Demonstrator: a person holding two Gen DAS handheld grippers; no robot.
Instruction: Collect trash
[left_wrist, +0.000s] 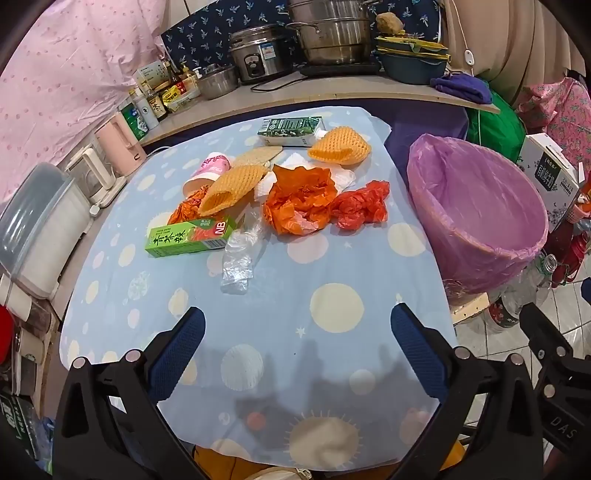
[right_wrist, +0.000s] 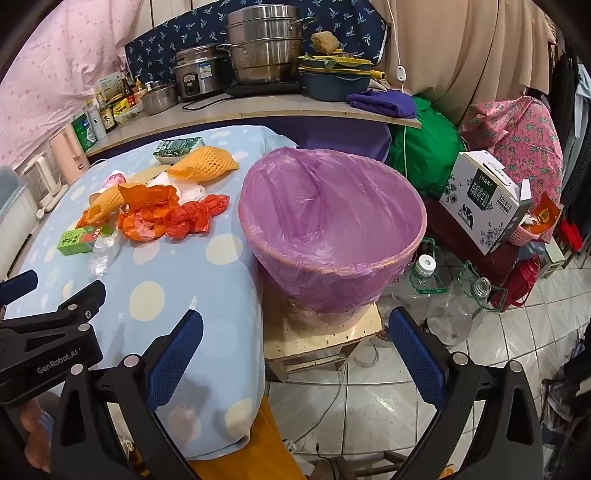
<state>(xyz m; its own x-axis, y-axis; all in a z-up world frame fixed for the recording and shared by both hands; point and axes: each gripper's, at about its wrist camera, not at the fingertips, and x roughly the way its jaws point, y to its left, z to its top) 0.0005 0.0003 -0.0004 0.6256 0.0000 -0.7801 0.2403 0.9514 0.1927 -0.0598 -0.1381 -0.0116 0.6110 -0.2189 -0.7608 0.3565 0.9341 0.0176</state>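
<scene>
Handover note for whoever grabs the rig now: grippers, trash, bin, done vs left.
Left gripper: open, empty, above the near table edge.
Right gripper: open, empty, near the table corner, facing the bin.
Trash all on the table: green box, clear wrapper, orange bag, red bag, foam nets, cup, dark carton.
Purple-lined bin stands right of the table, looks empty.
Done: nothing. Left: every piece.

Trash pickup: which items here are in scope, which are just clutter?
In scope:
- green tea carton
- clear plastic wrapper
- orange bag
- red bag
- foam fruit nets
- pink paper cup
- dark green carton
- purple-lined bin

Clutter:
- rice cooker
- steamer pots
- milk box
</scene>
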